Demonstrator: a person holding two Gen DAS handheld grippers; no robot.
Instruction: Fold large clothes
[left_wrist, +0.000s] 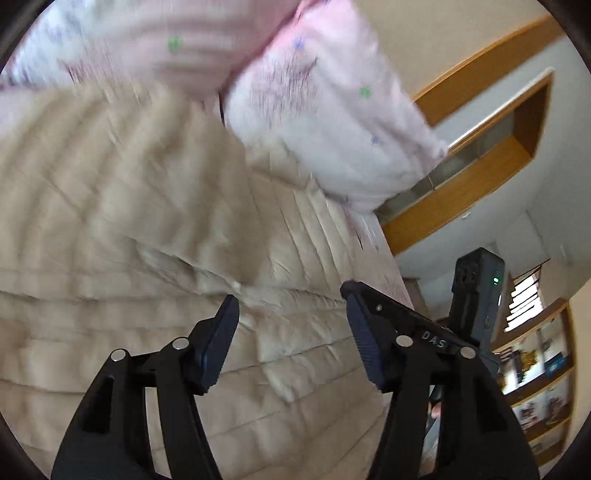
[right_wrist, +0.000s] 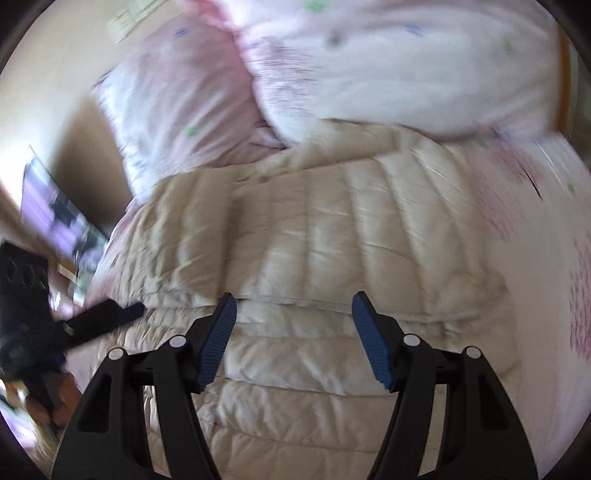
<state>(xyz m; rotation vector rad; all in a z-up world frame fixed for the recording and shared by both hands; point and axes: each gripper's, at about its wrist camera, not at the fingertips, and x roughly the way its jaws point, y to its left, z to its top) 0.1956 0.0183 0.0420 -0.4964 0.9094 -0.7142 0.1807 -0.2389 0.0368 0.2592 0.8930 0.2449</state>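
A cream quilted jacket lies spread on the bed, just below 2 pink pillows. Both tools hover above it — left tool and right tool spread, nothing between the pads.

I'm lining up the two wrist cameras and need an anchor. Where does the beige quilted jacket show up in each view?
Left wrist view: the beige quilted jacket fills the left and centre, under the open left hand-held gripper.
Right wrist view: it fills the centre and bottom, under the open right hand-held gripper.
Shared landmark: the pink flowered pillow lying beyond the jacket.
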